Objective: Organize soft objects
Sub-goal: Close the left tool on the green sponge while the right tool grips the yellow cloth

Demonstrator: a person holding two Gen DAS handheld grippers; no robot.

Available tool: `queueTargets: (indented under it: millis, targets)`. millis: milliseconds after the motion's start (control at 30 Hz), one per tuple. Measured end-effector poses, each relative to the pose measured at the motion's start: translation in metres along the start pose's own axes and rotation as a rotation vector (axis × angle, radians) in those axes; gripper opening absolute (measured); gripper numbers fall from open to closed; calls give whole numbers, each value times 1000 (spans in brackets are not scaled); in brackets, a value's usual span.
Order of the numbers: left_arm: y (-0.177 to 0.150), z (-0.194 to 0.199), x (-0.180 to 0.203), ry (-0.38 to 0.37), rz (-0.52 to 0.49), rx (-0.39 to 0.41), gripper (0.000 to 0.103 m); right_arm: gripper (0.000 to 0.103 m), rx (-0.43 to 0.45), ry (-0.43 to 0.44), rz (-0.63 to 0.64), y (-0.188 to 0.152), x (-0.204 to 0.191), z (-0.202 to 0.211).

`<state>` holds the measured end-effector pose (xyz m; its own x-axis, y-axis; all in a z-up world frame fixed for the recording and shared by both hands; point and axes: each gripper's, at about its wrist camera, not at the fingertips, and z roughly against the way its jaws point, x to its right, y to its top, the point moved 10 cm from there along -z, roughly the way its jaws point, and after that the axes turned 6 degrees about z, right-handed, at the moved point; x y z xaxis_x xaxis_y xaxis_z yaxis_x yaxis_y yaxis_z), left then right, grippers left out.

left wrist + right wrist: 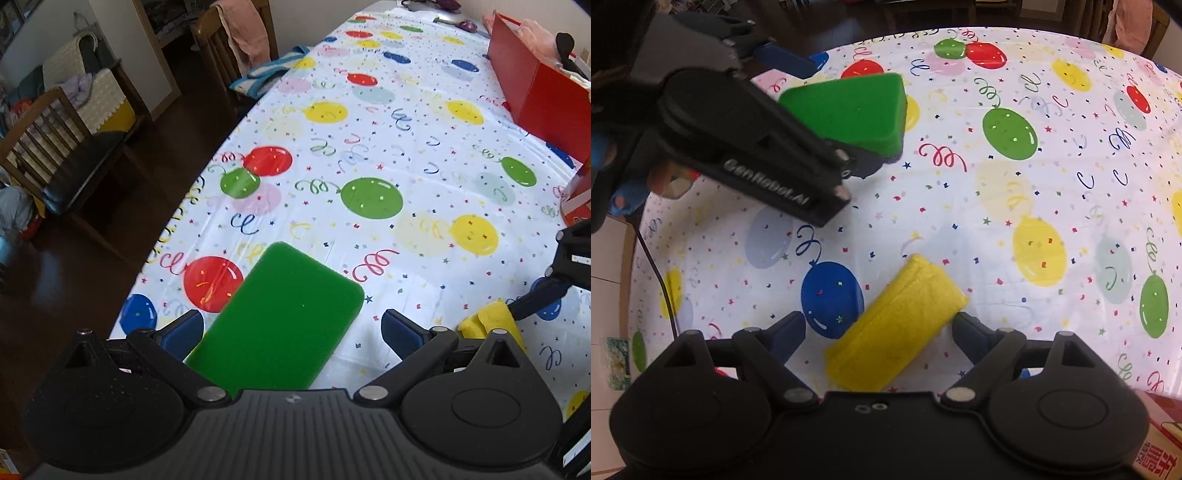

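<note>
A flat green sponge [284,321], coarse-textured with rounded corners, lies between the spread blue-padded fingers of the left gripper [291,328] on a glossy plastic tablecloth [406,122] printed with balloons, streamers and confetti. Its left edge is close against the left pad [183,330]; the right pad stands apart from it. From the right wrist camera the sponge [849,110] shows a thick side wall with a dark lower layer. To the right, the right gripper [879,332] straddles a yellow cloth [897,325] folded into a soft, nubbly oblong lying diagonally across its opening, the fingers wide open, the right pad [971,332] just beside the cloth's far corner. Whether either gripper actually touches its object cannot be told. A smooth red box [535,96] stands well ahead of the left gripper, to its right.
</note>
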<state>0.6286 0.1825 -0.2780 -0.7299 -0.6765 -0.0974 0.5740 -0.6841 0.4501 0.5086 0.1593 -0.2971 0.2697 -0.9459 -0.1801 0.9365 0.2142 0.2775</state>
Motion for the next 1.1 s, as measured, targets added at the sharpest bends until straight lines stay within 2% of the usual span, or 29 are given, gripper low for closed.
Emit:
queueTargets:
  millis: [133,233,333,567,700,867,933,1100]
  targets:
    - [-1,-12,-2,-23,26,-13,103,87,7,-25,24,1,-3,-2]
    - [0,-15,-6,-17,32,-4,103,83,16,-52,54,0,-5,-2]
    - [0,-17,-8,-27,56,-1,103,74,25,-87,82,-2,-5,-1]
    - [-11,-25,-14,-18,106,-6,98,51,72,-87,115,-8,0,6]
    - [-12,-21,-16,-9,144,4,93,46,85,-71,102,-9,3,9]
    - [-15,-15,-17,29,214,6,91,41,96,-53,88,-12,5,13]
    - [-17,-11,-20,81,254,7,91,38,104,-51,83,-14,7,16]
    - [-19,3,-22,130,359,13,91,37,130,-52,83,-18,10,23]
